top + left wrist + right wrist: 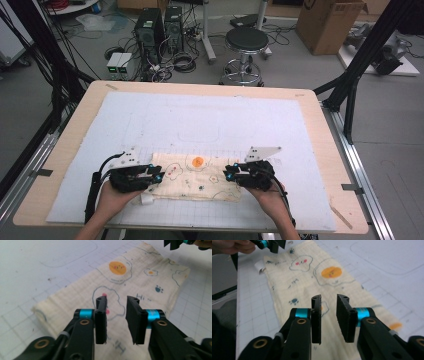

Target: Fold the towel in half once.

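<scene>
Folded cream cloth [196,176] flat on worktop [65,150].
Fried-egg and paw prints, label at one corner; left tongs [116,315] and right tongs [328,315] apart, clamping nothing.

- Cloth [195,177]: folded, cream, printed, on white mat [210,120].
- Left gripper [159,176]: at cloth's left end.
- Right gripper [227,176]: at its right end.
- Stool [246,40]: beyond table [320,130].

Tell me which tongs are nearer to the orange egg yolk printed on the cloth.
Right, narrowly. The right tongs sit just right of and below the orange yolk on the cloth; the left tongs sit farther off, to its lower left.
</scene>
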`<state>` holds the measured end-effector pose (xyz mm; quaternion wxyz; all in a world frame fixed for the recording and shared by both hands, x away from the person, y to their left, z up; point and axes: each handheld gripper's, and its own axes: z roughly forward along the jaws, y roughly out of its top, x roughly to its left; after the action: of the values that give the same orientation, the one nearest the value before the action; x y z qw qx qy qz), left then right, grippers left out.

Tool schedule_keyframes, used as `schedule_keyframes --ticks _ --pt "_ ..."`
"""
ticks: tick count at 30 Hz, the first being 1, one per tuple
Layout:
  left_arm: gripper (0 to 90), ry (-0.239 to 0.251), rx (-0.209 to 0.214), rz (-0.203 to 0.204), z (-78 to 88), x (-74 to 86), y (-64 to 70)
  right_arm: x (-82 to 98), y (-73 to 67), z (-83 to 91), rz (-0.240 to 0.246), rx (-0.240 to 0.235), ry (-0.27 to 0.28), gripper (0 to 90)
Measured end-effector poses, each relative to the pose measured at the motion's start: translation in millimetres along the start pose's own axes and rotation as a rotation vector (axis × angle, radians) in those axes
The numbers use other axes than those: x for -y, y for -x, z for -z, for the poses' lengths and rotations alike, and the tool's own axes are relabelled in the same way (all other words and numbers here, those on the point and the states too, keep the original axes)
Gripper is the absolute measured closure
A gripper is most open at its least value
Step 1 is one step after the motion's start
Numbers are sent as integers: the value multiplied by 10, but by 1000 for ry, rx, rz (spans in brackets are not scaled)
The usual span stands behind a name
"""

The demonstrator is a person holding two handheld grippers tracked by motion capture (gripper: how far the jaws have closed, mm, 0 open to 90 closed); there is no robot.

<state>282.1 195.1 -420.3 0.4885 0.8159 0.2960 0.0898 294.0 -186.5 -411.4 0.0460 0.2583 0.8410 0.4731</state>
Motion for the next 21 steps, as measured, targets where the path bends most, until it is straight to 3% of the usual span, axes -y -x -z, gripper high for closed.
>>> schedule_keyframes --ticks 4,8,10,19,21 --pt "844 -19 -5 -15 -187 -118 -61 -136 78 -147 11 -18 -3 869" --pt "866 -31 -33 -4 -325 -165 -168 -232 169 -332 -20 -34 -10 878" --pt "870 -47 -56 4 -390 -172 -224 -262 213 -423 -22 -18 -24 880" --pt "872 -117 -100 72 -499 -83 -458 -147 435 -700 -82 18 -126 880" --pt "872 -124 -109 64 -487 -86 -461 -137 441 -689 -90 17 -128 880"
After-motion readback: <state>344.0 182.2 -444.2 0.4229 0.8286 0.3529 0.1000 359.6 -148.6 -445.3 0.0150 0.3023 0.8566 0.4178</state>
